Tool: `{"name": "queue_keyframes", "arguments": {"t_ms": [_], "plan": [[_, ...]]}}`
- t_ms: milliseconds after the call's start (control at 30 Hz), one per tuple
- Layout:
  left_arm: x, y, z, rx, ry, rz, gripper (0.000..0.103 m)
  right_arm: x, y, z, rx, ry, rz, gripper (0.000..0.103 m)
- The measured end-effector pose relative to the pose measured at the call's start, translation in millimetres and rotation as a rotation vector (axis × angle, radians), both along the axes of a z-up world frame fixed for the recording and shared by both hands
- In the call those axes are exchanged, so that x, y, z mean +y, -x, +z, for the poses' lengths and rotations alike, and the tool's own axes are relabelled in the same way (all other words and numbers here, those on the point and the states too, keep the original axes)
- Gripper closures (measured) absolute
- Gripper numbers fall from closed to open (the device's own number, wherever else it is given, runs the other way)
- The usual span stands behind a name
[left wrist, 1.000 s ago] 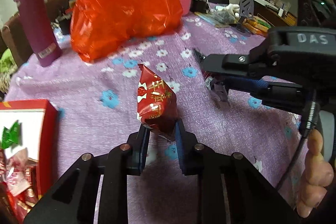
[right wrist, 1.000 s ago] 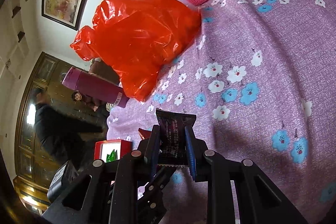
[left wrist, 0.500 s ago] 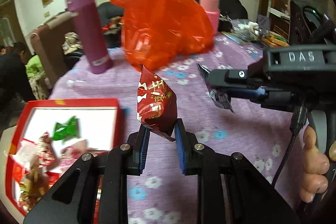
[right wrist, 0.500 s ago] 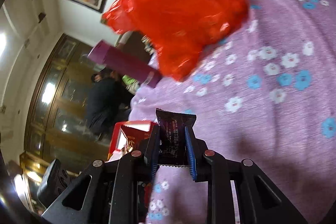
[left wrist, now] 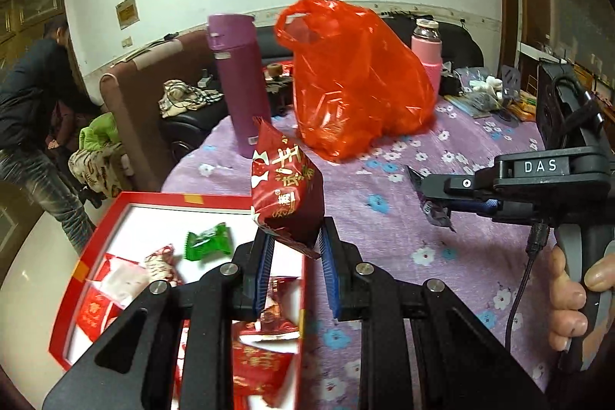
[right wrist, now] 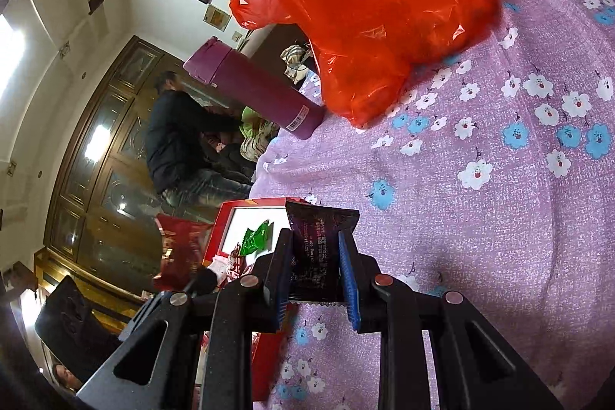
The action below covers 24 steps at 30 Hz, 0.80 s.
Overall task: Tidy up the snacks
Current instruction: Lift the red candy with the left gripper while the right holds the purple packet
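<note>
Left wrist view: the left tool (left wrist: 296, 252), clamped on the red snack packet (left wrist: 284, 191), has swung over the red box (left wrist: 153, 198), now far more in view; its near end hides behind the tool. Right wrist view: the right tool (right wrist: 315, 271) grips a dark wrapper (right wrist: 321, 248) above the table (right wrist: 480, 218); the box has slid closer, mostly hidden.

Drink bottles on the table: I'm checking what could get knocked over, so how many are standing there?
2. A purple flask stands left of the red plastic bag; a pink-sleeved bottle stands behind the bag's right side. The bag may hide others.
</note>
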<state>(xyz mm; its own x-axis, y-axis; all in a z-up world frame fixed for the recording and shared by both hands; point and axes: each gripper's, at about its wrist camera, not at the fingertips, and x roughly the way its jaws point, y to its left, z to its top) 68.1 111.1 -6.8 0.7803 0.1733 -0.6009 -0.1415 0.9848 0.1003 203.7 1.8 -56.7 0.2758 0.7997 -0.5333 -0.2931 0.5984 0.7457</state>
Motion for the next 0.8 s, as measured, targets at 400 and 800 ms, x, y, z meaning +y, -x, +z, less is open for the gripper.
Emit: {"name": "queue_keyframes", "arguments": {"t_ms": [400, 800], "plan": [[15, 12, 1, -0.012, -0.011, 0.052, 0.082, 9, 1, -3, 0.000, 0.007, 0.011, 0.080], [28, 40, -2, -0.009, 0.007, 0.066, 0.082, 25, 7, -2, -0.011, 0.005, 0.032, 0.080]]}}
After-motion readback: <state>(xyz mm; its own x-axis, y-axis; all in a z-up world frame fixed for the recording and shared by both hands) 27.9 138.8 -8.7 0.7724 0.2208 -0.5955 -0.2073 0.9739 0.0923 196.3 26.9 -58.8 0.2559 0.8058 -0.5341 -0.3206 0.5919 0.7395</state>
